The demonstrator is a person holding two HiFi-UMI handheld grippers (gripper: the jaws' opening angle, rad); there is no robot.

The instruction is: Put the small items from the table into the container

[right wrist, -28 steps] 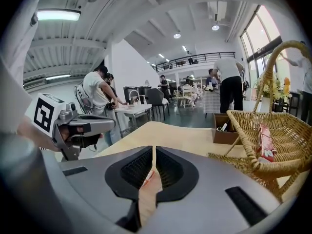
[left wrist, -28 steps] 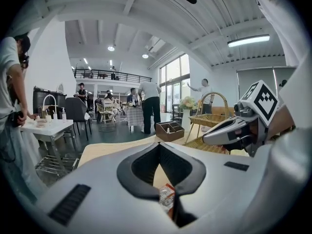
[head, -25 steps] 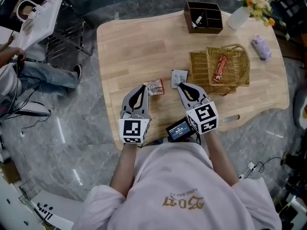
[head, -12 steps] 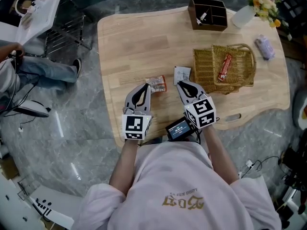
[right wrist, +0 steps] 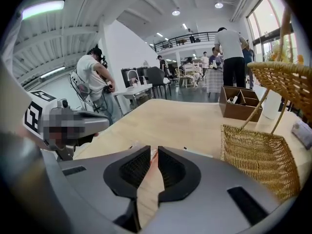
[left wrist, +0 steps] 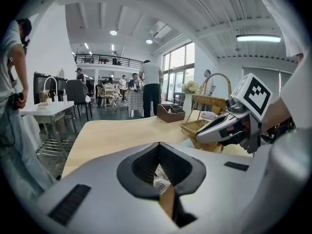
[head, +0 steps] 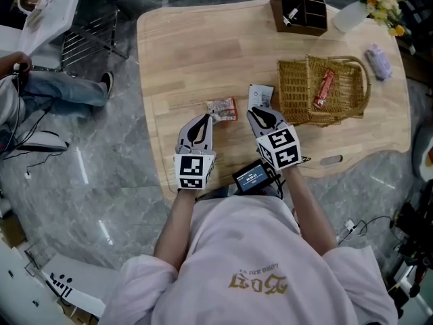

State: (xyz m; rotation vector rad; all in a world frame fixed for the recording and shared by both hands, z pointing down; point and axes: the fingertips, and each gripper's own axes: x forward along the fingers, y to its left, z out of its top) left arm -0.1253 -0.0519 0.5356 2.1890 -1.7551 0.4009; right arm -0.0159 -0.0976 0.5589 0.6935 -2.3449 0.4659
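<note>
On the wooden table (head: 176, 53) lie a crinkled snack packet (head: 222, 109) and a small white sachet (head: 259, 95). A wicker basket (head: 298, 97) to their right holds a red packet (head: 323, 89). My left gripper (head: 205, 116) is shut, with its tips just short of the snack packet, which shows through the jaw cavity (left wrist: 159, 179). My right gripper (head: 253, 112) sits just short of the white sachet. Its jaws (right wrist: 153, 150) are opening to a narrow slit with nothing pressed between them. The basket (right wrist: 258, 165) stands to its right.
A brown compartment box (head: 301, 9), a white vase with flowers (head: 369, 5) and a purple pouch (head: 379, 61) stand at the table's far right. The table's front edge runs just under both grippers. A seated person (head: 40, 93) is on the left, off the table.
Both grippers have sunk toward the tabletop, their tips now closer to the snack packet and the white sachet. Nothing on the table has moved.
</note>
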